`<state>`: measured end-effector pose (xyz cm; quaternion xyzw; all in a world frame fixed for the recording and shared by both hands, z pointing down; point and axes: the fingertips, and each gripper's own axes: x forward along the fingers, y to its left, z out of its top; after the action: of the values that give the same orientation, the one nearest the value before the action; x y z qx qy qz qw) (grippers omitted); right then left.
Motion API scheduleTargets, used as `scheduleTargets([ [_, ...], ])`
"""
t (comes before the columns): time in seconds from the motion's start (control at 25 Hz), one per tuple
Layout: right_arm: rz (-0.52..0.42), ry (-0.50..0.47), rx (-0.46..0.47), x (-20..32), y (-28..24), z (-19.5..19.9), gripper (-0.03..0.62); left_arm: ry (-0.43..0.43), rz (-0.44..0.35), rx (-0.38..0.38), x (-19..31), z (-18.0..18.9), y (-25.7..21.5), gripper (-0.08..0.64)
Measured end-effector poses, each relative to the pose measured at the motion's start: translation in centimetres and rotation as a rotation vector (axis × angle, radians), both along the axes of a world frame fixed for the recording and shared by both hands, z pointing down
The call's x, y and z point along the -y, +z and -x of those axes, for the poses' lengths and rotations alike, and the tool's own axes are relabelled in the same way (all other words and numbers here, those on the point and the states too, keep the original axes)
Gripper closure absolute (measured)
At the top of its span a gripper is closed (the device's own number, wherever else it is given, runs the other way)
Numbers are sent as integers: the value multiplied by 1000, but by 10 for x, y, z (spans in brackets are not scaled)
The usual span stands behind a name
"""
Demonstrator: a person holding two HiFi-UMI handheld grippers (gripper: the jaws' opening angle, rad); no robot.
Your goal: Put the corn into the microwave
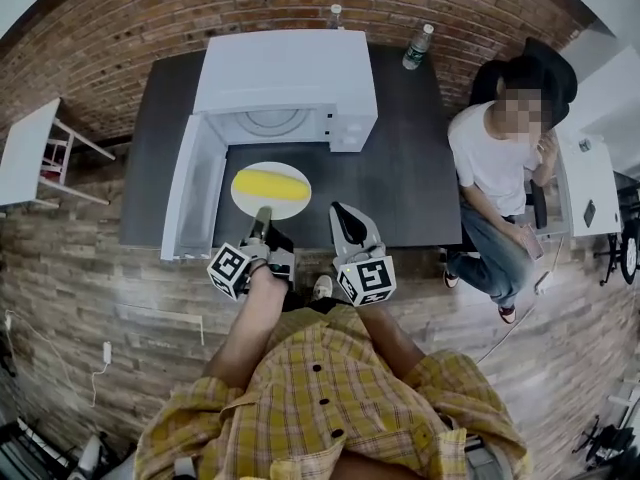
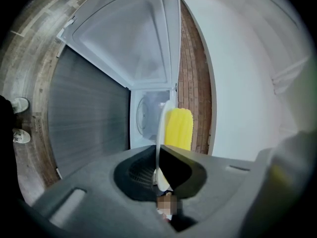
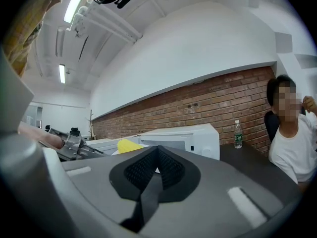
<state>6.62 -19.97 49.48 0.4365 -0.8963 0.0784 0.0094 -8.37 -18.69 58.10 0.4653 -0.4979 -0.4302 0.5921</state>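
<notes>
A yellow corn cob (image 1: 271, 184) lies on a white plate (image 1: 292, 200) over the dark table in front of the white microwave (image 1: 285, 78). The microwave's door (image 1: 190, 193) is swung open to the left and its cavity (image 1: 270, 125) shows. My left gripper (image 1: 262, 216) is shut on the plate's near rim. In the left gripper view the plate (image 2: 161, 125) stands edge-on between the jaws of that gripper (image 2: 158, 157), with the corn (image 2: 178, 129) to its right and the cavity (image 2: 147, 114) behind. My right gripper (image 1: 340, 212) is shut on nothing, beside the plate.
A seated person (image 1: 500, 168) is at the table's right end. Two water bottles (image 1: 418, 46) stand at the table's back edge against the brick wall. A white chair (image 1: 40, 153) stands at the far left. In the right gripper view the microwave (image 3: 188, 135) and a bottle (image 3: 238, 134) lie ahead.
</notes>
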Motion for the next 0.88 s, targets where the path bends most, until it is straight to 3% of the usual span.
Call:
scheduleTargets([
  [0.24,17,8,-16,18,11,13,597,-19,30,-35,24,14,17,549],
  [0.88,54,71,-26,70,33,25,597,-35,90,-27,105,44,72,549],
])
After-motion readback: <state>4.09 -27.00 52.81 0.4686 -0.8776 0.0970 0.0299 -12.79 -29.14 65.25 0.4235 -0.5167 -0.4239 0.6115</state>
